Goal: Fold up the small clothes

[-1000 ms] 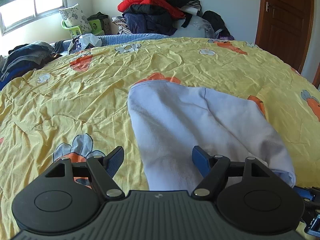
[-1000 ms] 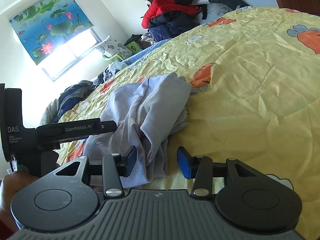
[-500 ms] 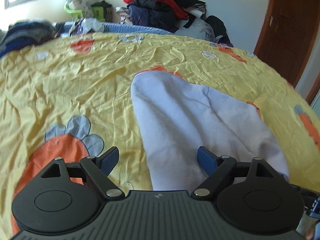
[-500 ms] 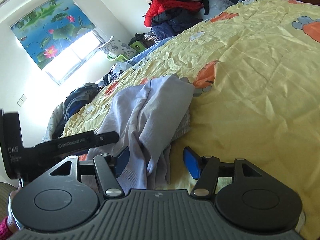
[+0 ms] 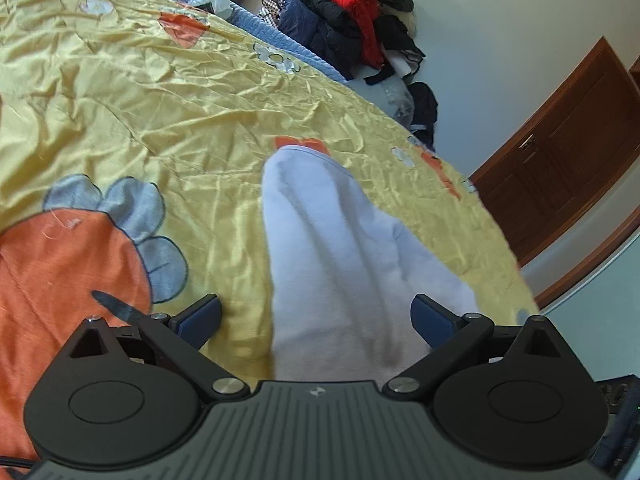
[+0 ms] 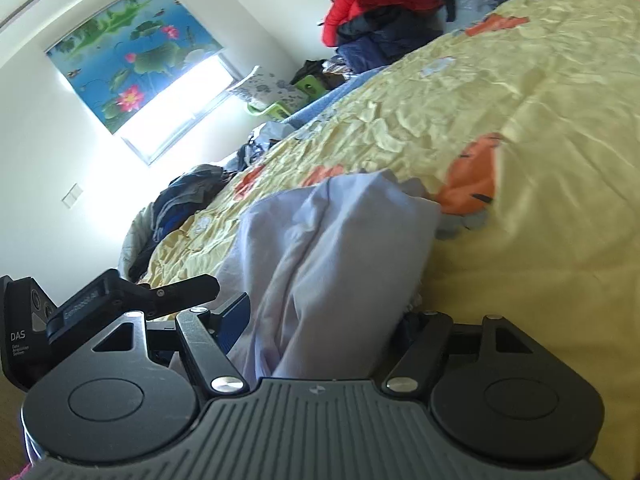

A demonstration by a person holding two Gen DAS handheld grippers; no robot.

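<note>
Here one pale garment (image 5: 344,264) lies on the bed (image 5: 160,120). Two claws, both released, jaws just widening: left claw (image 5: 316,318) and right claw (image 6: 324,320) straddle its near end. The left claw's body reads "DAS".

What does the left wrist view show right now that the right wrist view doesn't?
Only the left wrist view shows the brown wooden door and the big orange print on the bedspread.

Only the right wrist view shows the lotus-print window blind, and the left hand-held gripper's body entering at its left edge.

Both show the pale lilac garment on the yellow bedspread, lying between open jaws that have just been opening, and the clothes pile beyond the bed.
</note>
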